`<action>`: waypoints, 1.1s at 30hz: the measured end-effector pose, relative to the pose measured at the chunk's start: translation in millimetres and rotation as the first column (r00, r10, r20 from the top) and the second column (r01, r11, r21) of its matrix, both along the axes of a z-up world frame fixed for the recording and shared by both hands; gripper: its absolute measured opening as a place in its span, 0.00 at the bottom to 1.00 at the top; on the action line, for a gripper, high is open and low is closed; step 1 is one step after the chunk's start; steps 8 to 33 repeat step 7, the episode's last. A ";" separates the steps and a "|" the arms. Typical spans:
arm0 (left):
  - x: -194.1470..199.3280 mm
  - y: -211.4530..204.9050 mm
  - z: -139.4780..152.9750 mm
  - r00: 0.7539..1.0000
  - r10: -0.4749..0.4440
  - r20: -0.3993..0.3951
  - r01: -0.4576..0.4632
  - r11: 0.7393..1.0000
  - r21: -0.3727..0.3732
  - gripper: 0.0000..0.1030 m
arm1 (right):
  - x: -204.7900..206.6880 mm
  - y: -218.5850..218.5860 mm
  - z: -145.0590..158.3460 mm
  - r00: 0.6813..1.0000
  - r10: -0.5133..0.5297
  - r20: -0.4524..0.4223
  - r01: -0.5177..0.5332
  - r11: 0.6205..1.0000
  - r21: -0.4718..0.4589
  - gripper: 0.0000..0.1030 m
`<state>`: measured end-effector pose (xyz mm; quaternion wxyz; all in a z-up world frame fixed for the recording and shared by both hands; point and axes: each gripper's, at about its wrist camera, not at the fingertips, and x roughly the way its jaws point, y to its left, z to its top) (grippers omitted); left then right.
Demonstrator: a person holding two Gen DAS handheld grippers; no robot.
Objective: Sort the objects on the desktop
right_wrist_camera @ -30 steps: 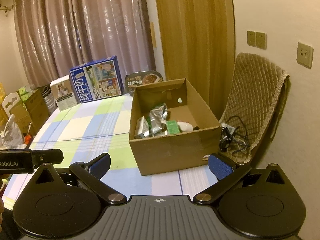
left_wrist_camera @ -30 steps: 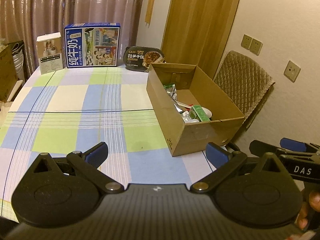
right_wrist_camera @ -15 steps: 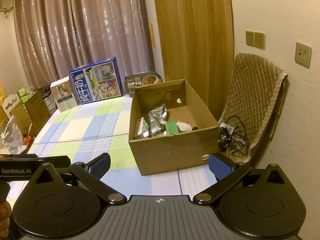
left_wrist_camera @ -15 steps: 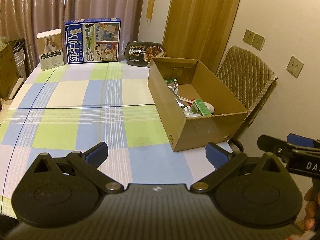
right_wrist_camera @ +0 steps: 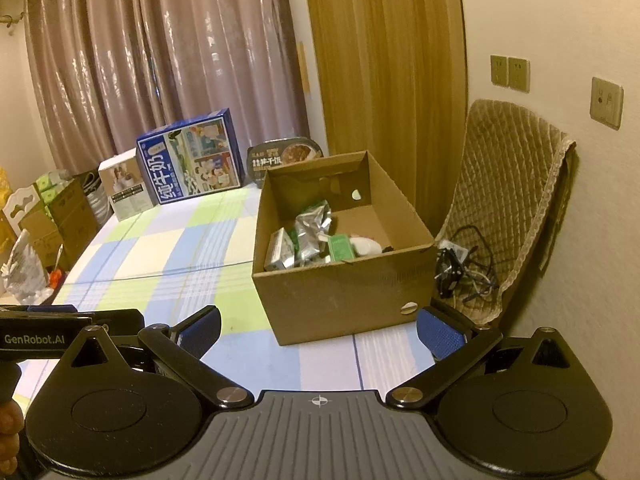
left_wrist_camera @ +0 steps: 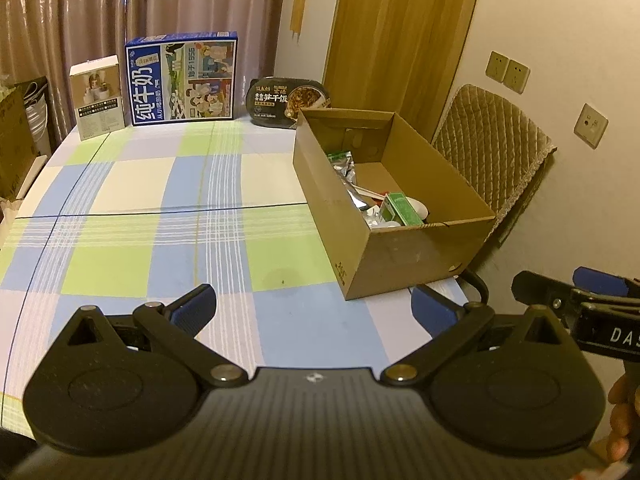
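Both pairs of tongs hang above the near edge of the desk [left_wrist_camera: 120, 184], which is covered with a blue, green and cream checked cloth. The left tongs [left_wrist_camera: 314, 307] are spread wide with nothing between their blue pads, and the right tongs [right_wrist_camera: 319, 330] are likewise spread and empty. In the left wrist view the right tongs show at the right edge, with part of a hand [left_wrist_camera: 622, 412] below them; in the right wrist view the left tongs show at the left edge.

An open cardboard box [right_wrist_camera: 344, 292] stands on the right side of the desk, near the edge by the wall. Inside it lie the sorted objects: crumpled silver foil packets [right_wrist_camera: 310, 226], a small green carton [left_wrist_camera: 402, 209], a white rounded object [right_wrist_camera: 366, 246] just beside the carton, and a few other small items too jumbled to tell apart. The open stretch of cloth left of the box carries nothing loose.

Along the far edge of the desk stand a white box [left_wrist_camera: 98, 96], a large blue milk carton case [left_wrist_camera: 182, 76] just beside it, and a dark instant-meal tray [left_wrist_camera: 286, 100] propped behind the cardboard box. To the right of the desk a chair with a quilted beige cover [right_wrist_camera: 508, 184] holds a tangle of black cables [right_wrist_camera: 460, 268] on its seat. Brownish curtains [right_wrist_camera: 168, 60] hang behind.
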<state>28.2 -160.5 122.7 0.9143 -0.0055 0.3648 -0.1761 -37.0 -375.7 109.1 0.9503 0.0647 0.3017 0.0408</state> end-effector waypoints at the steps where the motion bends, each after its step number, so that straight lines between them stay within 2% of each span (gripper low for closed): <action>1: 0.2 0.0 -0.9 1.000 -0.002 -0.001 0.002 1.000 0.000 0.99 | 0.1 -0.4 -0.8 1.000 0.000 -0.002 0.000 1.000 0.000 0.98; 7: -2.3 0.1 -1.5 0.999 -0.026 0.022 0.026 0.999 -0.019 0.99 | 0.2 1.2 -4.1 1.000 0.002 -0.011 -0.002 1.000 -0.006 0.98; 33: -2.3 0.1 -1.5 0.999 -0.026 0.022 0.026 0.999 -0.019 0.99 | 0.2 1.2 -4.1 1.000 0.002 -0.011 -0.002 1.000 -0.006 0.98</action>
